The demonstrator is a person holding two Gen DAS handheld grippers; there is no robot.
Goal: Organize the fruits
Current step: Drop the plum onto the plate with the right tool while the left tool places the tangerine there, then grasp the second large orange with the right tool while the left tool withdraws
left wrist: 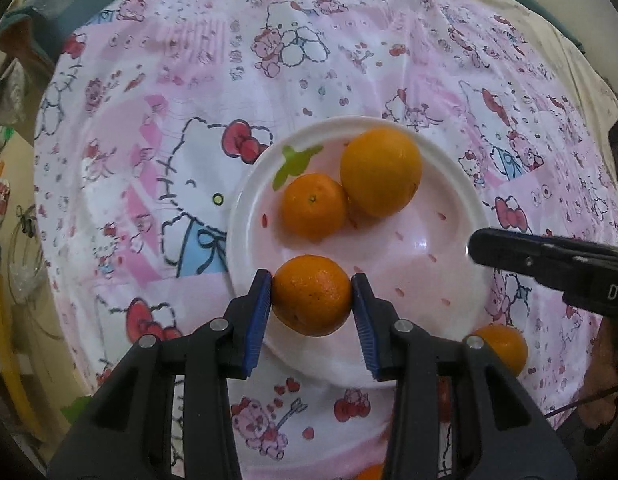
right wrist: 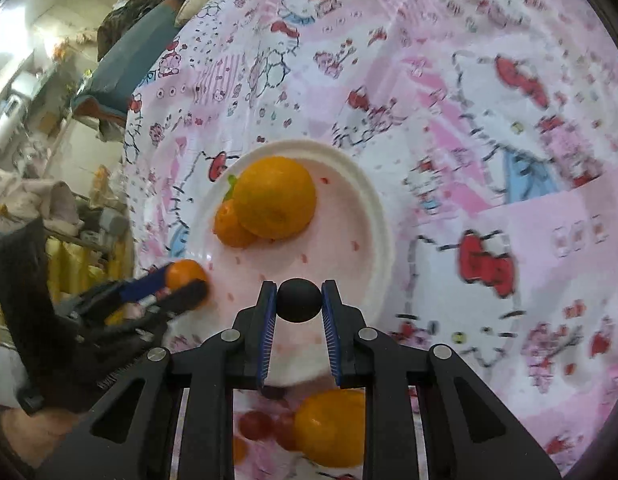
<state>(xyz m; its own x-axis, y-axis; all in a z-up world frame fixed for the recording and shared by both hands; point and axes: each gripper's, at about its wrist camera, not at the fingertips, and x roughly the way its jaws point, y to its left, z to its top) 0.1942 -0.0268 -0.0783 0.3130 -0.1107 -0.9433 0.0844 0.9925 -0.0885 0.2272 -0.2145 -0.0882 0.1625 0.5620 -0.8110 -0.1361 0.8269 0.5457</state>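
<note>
A white and pink plate (left wrist: 441, 184) sits on a Hello Kitty cloth; it also shows in the right wrist view (right wrist: 373, 216). On it lie a large orange (left wrist: 381, 172) and a small orange (left wrist: 313, 206), touching. My left gripper (left wrist: 312, 292) is shut on another small orange (left wrist: 311, 296) over the plate's near rim. My right gripper (right wrist: 299, 300) is shut on a dark round fruit (right wrist: 299, 300) above the plate's near edge; its finger (left wrist: 549, 264) enters the left wrist view from the right.
Another orange (left wrist: 505, 346) lies on the cloth by the plate's near right rim. Below the right gripper lie an orange (right wrist: 333, 432) and red round fruits (right wrist: 257, 424). Room clutter (right wrist: 49, 200) stands beyond the cloth's left edge.
</note>
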